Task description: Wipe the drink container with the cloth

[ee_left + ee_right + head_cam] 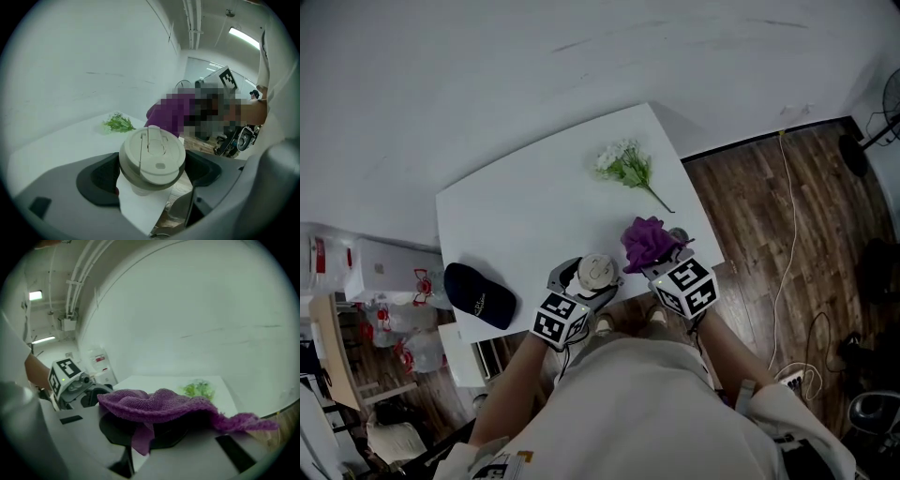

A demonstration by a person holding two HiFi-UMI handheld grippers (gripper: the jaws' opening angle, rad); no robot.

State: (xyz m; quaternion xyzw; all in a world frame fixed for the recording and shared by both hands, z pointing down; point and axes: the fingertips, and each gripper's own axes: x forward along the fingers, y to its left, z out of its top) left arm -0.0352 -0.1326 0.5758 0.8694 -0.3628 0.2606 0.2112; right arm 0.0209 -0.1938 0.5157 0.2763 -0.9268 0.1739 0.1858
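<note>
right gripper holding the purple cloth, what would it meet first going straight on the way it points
Likely the green and white flower sprig on the white table, slightly right of its line; otherwise the pale wall behind. Depth is unclear.

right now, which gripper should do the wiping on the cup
Right. The right gripper grips the purple cloth close beside the cup; the left gripper has its jaws clamped on the cup, steadying it.
</note>
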